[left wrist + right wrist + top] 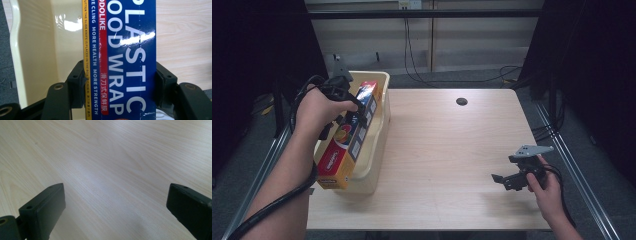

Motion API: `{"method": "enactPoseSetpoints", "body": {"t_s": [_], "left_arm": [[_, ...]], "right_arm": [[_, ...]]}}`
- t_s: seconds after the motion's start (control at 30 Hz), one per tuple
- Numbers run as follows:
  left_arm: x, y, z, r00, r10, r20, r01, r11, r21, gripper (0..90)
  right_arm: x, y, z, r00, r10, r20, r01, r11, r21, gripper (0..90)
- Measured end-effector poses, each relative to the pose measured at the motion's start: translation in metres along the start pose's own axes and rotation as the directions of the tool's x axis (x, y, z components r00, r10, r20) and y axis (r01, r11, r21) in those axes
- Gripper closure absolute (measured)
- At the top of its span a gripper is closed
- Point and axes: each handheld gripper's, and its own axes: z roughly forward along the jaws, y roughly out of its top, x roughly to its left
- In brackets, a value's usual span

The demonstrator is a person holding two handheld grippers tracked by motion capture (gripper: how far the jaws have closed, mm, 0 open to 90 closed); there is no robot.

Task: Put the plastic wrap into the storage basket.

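Left gripper (pixel 117 80) clamped across plastic wrap box (pixel 120 57), pads pressing both long sides. Box lying lengthwise in cream bin (pixel 379 145) at table's (pixel 447 150) left edge, near end sticking out over bin's front rim. Right gripper (pixel 115 202) jaws wide, nothing between, low over bare tabletop, well apart from bin.

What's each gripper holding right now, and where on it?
Left gripper is shut on the plastic wrap box, clamped across its long side faces, over the cream bin. Right gripper is open, holding nothing.
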Motion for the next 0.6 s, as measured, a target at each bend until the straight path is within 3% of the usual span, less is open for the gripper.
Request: {"method": "enactPoseSetpoints", "body": {"t_s": [0.6], "left_arm": [[0.006, -0.002, 0.017, 1.0000, -0.009, 0.002, 0.009, 0.9997, 0.024, 40.5]], "right_arm": [[0.000, 0.000, 0.000, 1.0000, 0.000, 0.005, 0.000, 1.000, 0.000, 1.9]]}}
